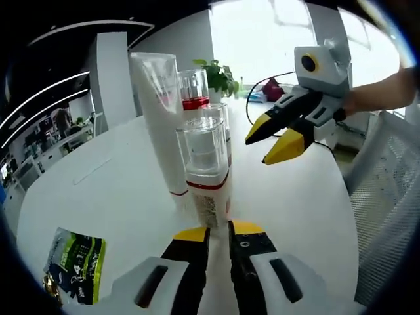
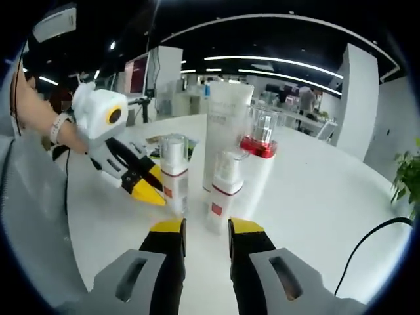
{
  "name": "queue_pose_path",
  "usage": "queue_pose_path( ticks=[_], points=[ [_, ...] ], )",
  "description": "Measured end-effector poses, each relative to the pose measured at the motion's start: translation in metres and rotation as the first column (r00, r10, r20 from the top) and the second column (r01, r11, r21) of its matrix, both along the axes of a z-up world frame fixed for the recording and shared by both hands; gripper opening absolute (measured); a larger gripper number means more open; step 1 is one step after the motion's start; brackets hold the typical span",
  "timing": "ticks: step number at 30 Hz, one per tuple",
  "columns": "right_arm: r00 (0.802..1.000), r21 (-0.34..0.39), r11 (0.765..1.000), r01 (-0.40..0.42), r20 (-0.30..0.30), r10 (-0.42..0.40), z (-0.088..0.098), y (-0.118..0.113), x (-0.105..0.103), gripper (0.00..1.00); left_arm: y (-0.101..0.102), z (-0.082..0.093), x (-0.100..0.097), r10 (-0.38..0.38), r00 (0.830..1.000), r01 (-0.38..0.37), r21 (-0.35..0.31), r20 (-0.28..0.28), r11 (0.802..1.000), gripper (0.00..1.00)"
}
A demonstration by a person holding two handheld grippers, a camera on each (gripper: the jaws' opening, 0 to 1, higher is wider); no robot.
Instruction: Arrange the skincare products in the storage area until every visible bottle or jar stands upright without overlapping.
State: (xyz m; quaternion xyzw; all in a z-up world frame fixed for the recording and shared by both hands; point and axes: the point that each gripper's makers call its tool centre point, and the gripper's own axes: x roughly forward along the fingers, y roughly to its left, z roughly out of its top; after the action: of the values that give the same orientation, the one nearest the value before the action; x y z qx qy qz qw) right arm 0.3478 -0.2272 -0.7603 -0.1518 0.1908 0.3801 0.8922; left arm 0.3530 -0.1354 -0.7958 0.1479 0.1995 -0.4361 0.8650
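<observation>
Bottles (image 1: 205,172) and tube (image 1: 159,111) upright on table (image 1: 118,190), left gripper (image 1: 218,231) & right gripper (image 2: 205,225) jaws narrow, holding nothing

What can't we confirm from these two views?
- Left gripper view: the red-capped bottle and the tall white tube have their bases hidden behind the clear-capped bottle.
- Left gripper view: the green sachet has blurred print.
- Right gripper view: label text on the small pump bottle is too small.
</observation>
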Motion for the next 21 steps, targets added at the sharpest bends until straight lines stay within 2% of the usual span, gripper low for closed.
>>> queue_pose_path(
  ticks=[7, 15, 21],
  points=[
    [1.000, -0.002, 1.000, -0.018, -0.010, 0.018, -0.005, 0.000, 0.009, 0.24, -0.012, 0.000, 0.004, -0.021, 1.000, 0.021, -0.001, 0.002, 1.000, 0.12],
    [0.999, 0.003, 0.999, -0.041, -0.023, 0.041, -0.011, 0.004, 0.015, 0.23, -0.016, -0.001, 0.012, -0.034, 0.999, 0.034, 0.005, 0.005, 0.999, 0.12],
    [0.998, -0.004, 0.999, -0.052, -0.029, 0.052, -0.016, 0.005, 0.019, 0.21, -0.021, -0.004, 0.010, -0.061, 0.998, 0.061, 0.028, 0.011, 0.998, 0.12]
  ],
)
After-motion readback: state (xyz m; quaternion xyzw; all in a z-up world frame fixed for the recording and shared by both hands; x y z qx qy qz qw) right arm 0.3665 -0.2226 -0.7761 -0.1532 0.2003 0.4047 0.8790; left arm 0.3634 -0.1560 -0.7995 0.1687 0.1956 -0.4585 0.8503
